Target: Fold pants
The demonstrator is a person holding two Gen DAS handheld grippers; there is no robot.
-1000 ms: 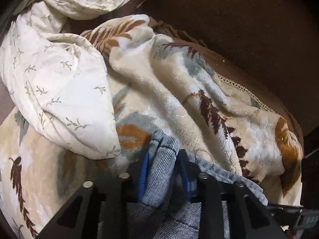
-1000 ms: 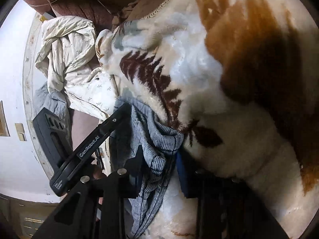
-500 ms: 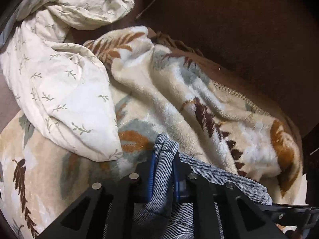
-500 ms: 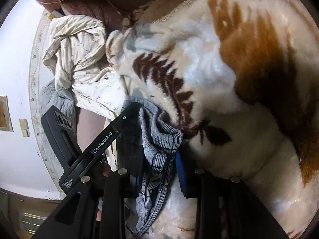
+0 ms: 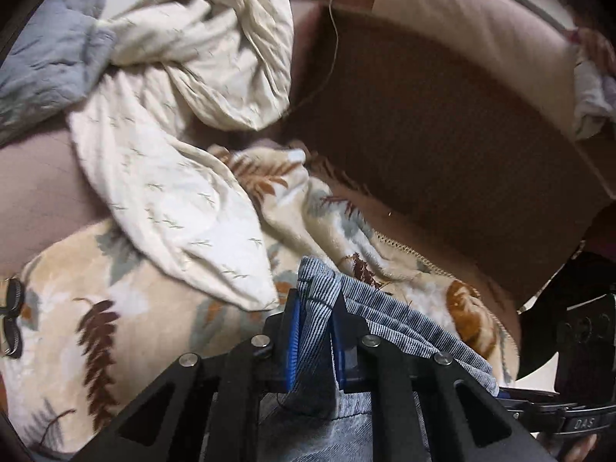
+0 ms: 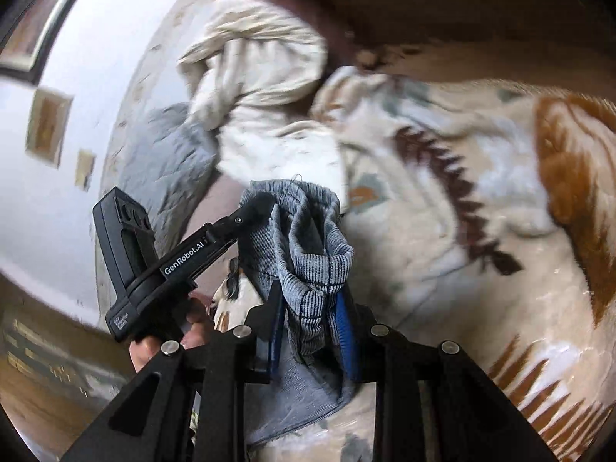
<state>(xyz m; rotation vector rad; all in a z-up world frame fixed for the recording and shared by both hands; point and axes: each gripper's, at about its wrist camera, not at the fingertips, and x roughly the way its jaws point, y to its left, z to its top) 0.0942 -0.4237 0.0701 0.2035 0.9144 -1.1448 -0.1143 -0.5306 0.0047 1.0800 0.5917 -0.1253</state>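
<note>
Pants, grey-blue and finely ribbed, hang bunched between two handheld grippers above a fleece blanket printed with brown and rust leaves. The left gripper is clenched on a gathered edge of the fabric, its blue pads pressed against the cloth on both sides. In the right wrist view the right gripper likewise grasps a thick fold of the same garment, with the cloth spilling down below its fingers toward the blanket. The left tool's black body shows there too, its tip buried in the pants close beside the right grip.

Judging by this, the step in hand is the pick-up: the garment is raised in a lump, not yet spread or creased. A cream sprigged sheet lies crumpled just beyond, and a brown sofa back rises behind. Next, the two grips probably need to draw apart so the fabric stretches flat, then lower it onto a bare stretch of blanket clear of the sheet.
</note>
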